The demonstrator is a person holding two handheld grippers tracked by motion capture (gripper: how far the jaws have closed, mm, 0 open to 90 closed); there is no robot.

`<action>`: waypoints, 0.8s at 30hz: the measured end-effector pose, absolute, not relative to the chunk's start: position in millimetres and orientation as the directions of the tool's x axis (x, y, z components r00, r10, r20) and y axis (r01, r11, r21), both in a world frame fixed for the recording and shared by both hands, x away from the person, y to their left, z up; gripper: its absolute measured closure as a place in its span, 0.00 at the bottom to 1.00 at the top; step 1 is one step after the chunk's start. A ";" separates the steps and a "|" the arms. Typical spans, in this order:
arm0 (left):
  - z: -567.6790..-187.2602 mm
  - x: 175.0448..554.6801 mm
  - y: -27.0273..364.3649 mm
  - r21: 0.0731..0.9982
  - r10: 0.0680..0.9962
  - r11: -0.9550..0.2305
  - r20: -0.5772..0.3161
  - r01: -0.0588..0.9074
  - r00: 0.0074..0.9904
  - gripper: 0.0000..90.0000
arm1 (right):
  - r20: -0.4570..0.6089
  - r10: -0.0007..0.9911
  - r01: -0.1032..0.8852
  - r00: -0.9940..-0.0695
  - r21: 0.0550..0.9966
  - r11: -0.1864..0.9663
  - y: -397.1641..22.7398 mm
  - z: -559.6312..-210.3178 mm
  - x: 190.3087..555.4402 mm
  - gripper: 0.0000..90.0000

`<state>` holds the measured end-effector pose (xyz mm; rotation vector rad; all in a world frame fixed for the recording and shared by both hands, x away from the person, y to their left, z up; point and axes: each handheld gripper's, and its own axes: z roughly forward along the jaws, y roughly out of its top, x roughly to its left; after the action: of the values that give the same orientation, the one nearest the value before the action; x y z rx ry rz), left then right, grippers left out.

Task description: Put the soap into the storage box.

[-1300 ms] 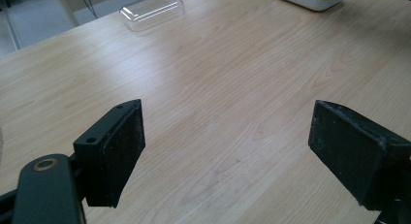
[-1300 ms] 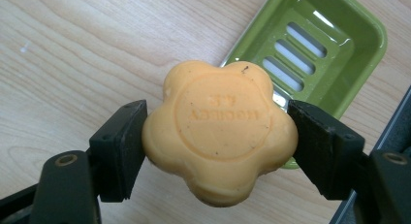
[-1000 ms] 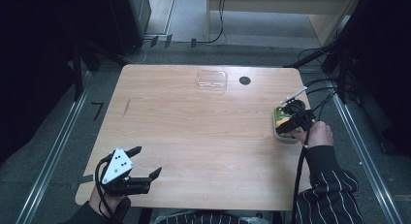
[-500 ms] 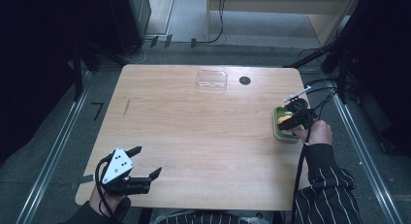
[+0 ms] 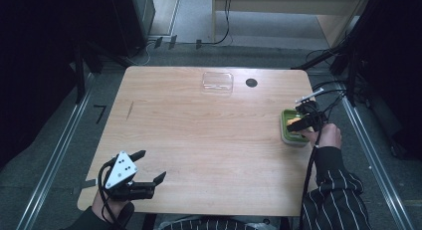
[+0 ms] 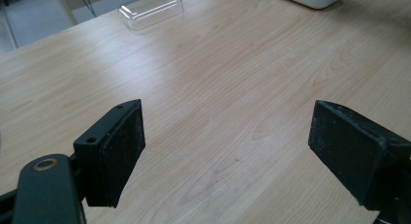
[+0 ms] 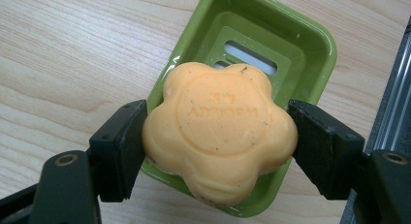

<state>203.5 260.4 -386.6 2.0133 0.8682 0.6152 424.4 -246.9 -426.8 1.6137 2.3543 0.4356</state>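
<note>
An orange flower-shaped soap [image 7: 219,129] is clamped between the two black jaws of my right gripper [image 7: 218,136], just above a green soap dish [image 7: 295,44] with a slotted floor. From above, that gripper [image 5: 302,121] hovers over the green dish [image 5: 285,125] at the table's right edge, and a sliver of the soap [image 5: 297,134] shows. My left gripper [image 5: 149,166] rests at the front left corner of the table, jaws wide apart with nothing between them. Its own camera looks over bare wood between the spread pads [image 6: 121,146].
A clear plastic lid [image 5: 217,82] lies at the far middle of the wooden table [image 5: 199,135], also seen as the clear lid [image 6: 151,8]. A small black disc [image 5: 251,82] sits beside it. A metal rail [image 7: 395,117] runs just past the table's right edge.
The right gripper has lifted and shifted slightly over the dish with the soap in its jaws. The left gripper has stayed still.
</note>
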 end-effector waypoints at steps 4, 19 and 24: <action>-386.6 203.4 260.4 0.842 0.761 -0.410 0.104 0.351 0.640 0.15 | -0.037 0.937 0.861 -0.347 0.384 0.334 -248.6 -430.0 427.5 0.29; -386.7 203.7 260.1 0.841 0.762 -0.410 0.103 0.353 0.639 0.15 | -0.040 0.943 0.871 -0.329 0.372 0.320 -251.2 -438.5 440.8 0.29; -386.7 203.8 260.2 0.840 0.761 -0.411 0.103 0.353 0.640 0.15 | -0.041 0.943 0.872 -0.330 0.370 0.321 -250.9 -440.4 444.0 0.29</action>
<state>203.8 260.2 -386.7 2.0167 0.8698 0.6131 444.0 -250.9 -440.4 1.6461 2.3390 0.4143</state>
